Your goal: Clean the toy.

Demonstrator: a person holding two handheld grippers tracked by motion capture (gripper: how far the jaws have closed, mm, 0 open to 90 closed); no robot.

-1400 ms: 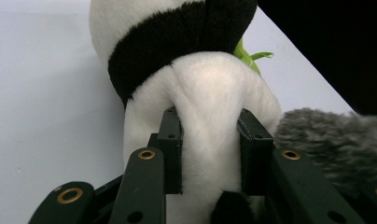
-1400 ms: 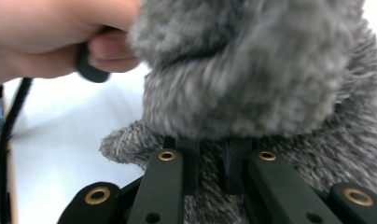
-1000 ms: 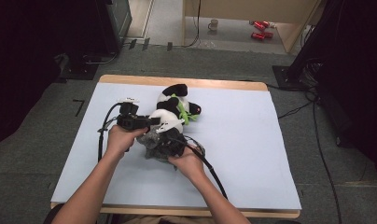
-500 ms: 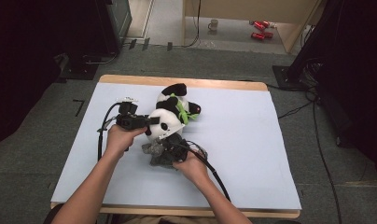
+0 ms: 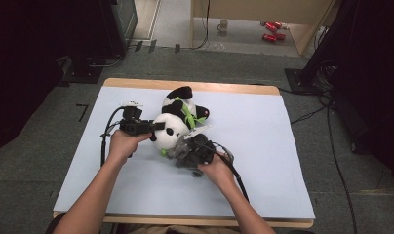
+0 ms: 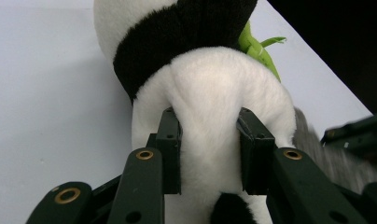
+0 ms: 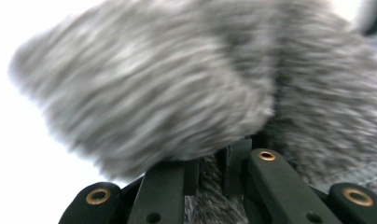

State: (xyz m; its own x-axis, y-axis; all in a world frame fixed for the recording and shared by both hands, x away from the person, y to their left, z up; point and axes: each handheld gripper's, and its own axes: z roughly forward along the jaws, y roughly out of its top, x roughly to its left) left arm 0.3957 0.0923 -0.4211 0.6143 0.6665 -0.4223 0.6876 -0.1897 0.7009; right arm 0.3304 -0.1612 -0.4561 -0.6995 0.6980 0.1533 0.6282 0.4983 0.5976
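High view showed a pale blue table (image 5: 283, 161) with a panda plush toy (image 5: 175, 122) lying a little toward ten o'clock of its centre, its black limbs and a green ribbon pointing to about one o'clock. The left gripper (image 5: 153, 126) came at the panda's white head from nine o'clock, and the right gripper (image 5: 187, 150) sat at about five o'clock of the head, with a grey furry toy (image 5: 178, 152) bunched at its tip. Left gripper view showed the left gripper (image 6: 209, 154) clamped on a fold of the panda (image 6: 210, 93), the white fur bulging up between its two black jaws, with the black band of the body at twelve o'clock and the green ribbon (image 6: 256, 44) at one o'clock. Right gripper view showed the right gripper (image 7: 210, 168) clenched tight on a thin pinch of the grey furry toy (image 7: 177, 84), whose blurred pile spread from nine to three o'clock. Both toys looked light, soft and easily squashed, so they would likely deform rather than slip; a jaw would probably hold best on a gathered fold of fur or a limb, not on the rounded head. Pulling them apart might stretch a seam if either pinch were shallow.
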